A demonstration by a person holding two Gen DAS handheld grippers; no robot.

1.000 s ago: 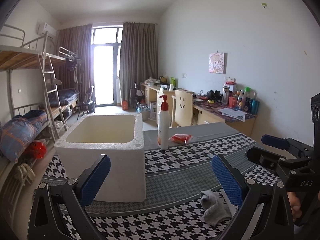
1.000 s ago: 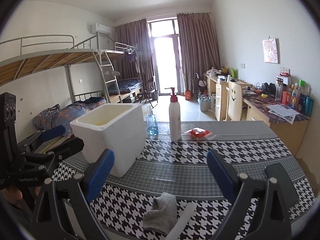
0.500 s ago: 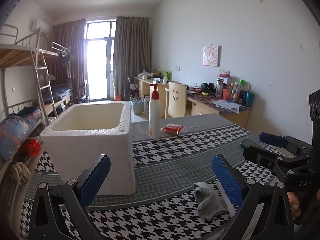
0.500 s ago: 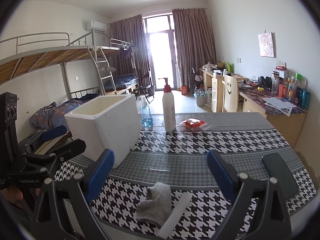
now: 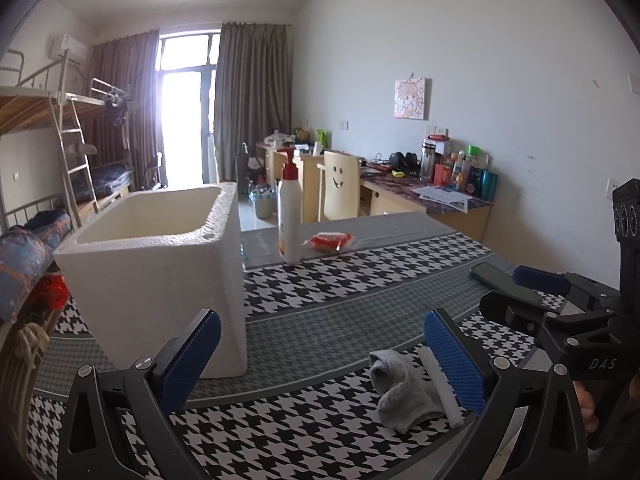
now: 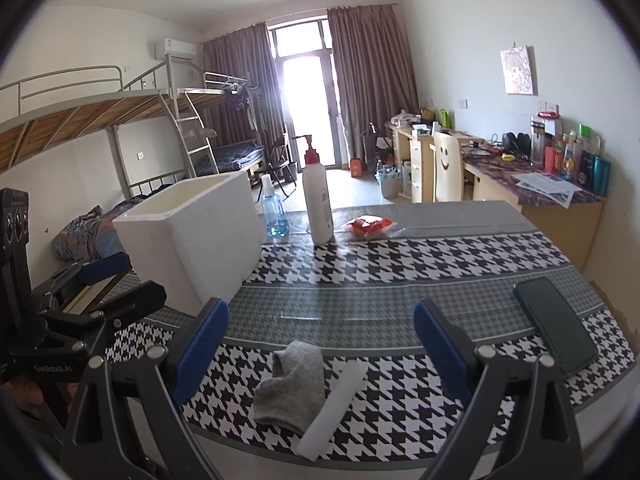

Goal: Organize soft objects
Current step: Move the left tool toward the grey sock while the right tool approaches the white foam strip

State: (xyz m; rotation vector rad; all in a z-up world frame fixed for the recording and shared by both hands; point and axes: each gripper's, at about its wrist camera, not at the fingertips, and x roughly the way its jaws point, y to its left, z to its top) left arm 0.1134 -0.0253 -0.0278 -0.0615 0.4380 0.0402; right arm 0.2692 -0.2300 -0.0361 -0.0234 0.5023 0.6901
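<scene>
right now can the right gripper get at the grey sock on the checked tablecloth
Probably yes. The crumpled grey sock lies just ahead of the open right gripper, low between its jaws, with nothing lying over it. Only the white foam stick touches its right edge and might get pinched along with it.

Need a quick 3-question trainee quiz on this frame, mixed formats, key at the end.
1. True or false: the left gripper is shut on the grey sock.
2. What lies right beside the sock on the table? A) a white foam stick B) a blue spray bottle C) a dark phone
3. Fill in: the pump bottle stands ____ of the white foam box, seen from the right wrist.

Key
1. False. Both it and the right gripper are open and hold nothing; the sock lies on the table.
2. A. The spray bottle and phone sit well apart from it.
3. Right.
</scene>
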